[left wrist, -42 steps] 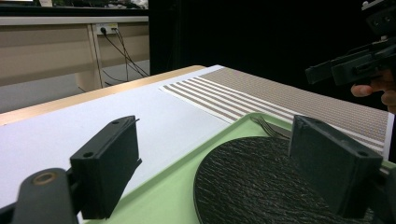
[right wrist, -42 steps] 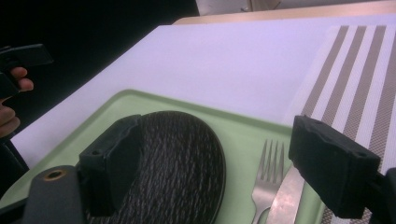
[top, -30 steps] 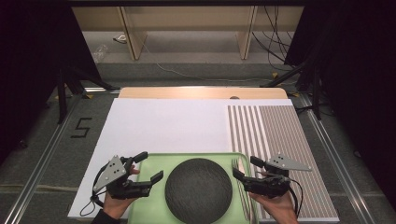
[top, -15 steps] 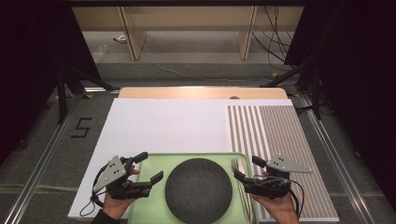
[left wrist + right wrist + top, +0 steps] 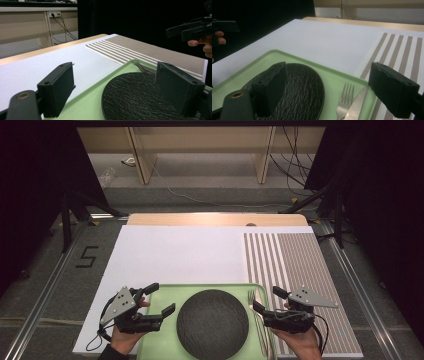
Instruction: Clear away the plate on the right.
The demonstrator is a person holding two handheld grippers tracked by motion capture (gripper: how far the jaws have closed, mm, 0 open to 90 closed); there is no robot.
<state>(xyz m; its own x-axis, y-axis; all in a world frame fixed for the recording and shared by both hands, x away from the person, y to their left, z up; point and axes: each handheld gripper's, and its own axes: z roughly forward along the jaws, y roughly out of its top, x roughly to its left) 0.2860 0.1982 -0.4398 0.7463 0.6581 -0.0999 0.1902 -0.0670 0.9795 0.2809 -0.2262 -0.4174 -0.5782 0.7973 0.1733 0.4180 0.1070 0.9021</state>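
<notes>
Down near the person's edge of the table lies a light green plastic tray (image 5: 165, 292), and a round, dark grey plate with a rough top (image 5: 212, 322) sits in the middle of it. A silver metal fork (image 5: 254, 312) and a silver knife (image 5: 355, 105) lie side by side in the tray, just to the right of the plate. The left gripper (image 5: 159, 300) is held at the tray's left side with its jaws spread wide and nothing between them; one jaw hangs over the white table mat (image 5: 185, 255) and the other over the tray beside the plate. The right gripper (image 5: 266, 301) is held at the tray's right side, its jaws wide apart too and holding nothing; the fork and knife lie below the gap between them. A brown and white striped place mat (image 5: 295, 265) lies on the right part of the table, touching the tray's right edge.
</notes>
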